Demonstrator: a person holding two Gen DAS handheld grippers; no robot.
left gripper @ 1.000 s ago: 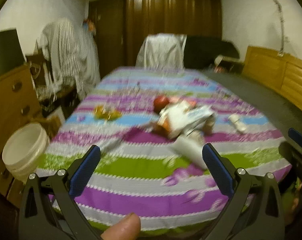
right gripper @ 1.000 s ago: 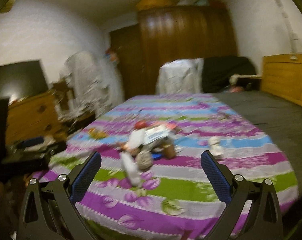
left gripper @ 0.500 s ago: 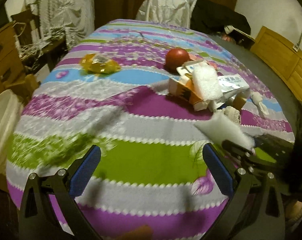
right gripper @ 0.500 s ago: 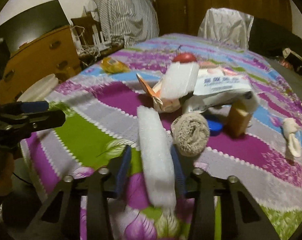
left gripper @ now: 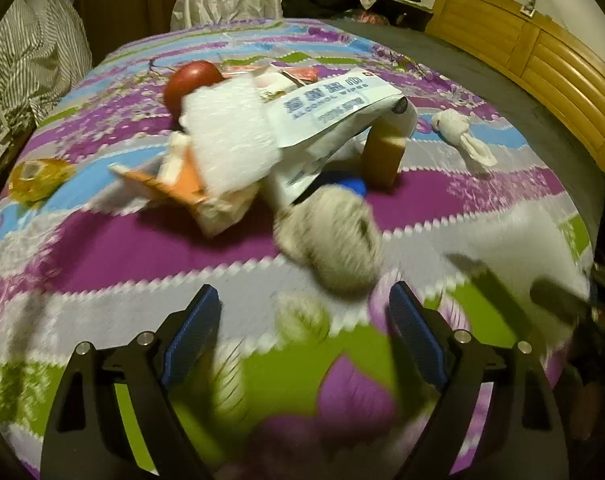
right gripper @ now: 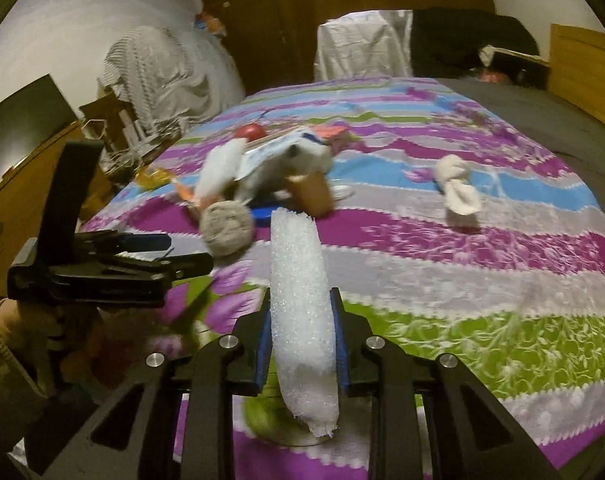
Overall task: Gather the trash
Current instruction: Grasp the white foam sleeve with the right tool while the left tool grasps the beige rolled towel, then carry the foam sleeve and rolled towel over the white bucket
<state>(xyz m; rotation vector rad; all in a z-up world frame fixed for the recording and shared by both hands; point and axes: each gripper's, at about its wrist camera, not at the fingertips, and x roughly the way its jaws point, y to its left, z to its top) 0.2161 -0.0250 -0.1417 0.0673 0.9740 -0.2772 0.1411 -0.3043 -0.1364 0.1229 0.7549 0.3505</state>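
Observation:
My right gripper (right gripper: 302, 308) is shut on a long white foam strip (right gripper: 300, 280) and holds it above the striped bedspread (right gripper: 442, 248). My left gripper (left gripper: 304, 312) is open and empty, just short of a grey rolled wad (left gripper: 334, 240); it also shows in the right wrist view (right gripper: 170, 254) beside the wad (right gripper: 226, 226). Behind lies a trash pile: a white wipes pack (left gripper: 334, 116), an orange carton (left gripper: 170, 184), a white foam piece (left gripper: 230, 132), a brown tube (left gripper: 384, 152), a blue cap (left gripper: 352, 186) and a red apple (left gripper: 192, 80).
A yellow wrapper (left gripper: 36, 178) lies at the bedspread's left edge and a crumpled white tissue (left gripper: 462, 140) at the right. A grey blanket (left gripper: 482, 72) and wooden headboard (left gripper: 542, 60) flank the right side. A wooden dresser (right gripper: 18, 184) stands to the left.
My right gripper has closed on the foam strip and lifted it off the bed. My left gripper has moved forward and right toward the grey wad, still open.

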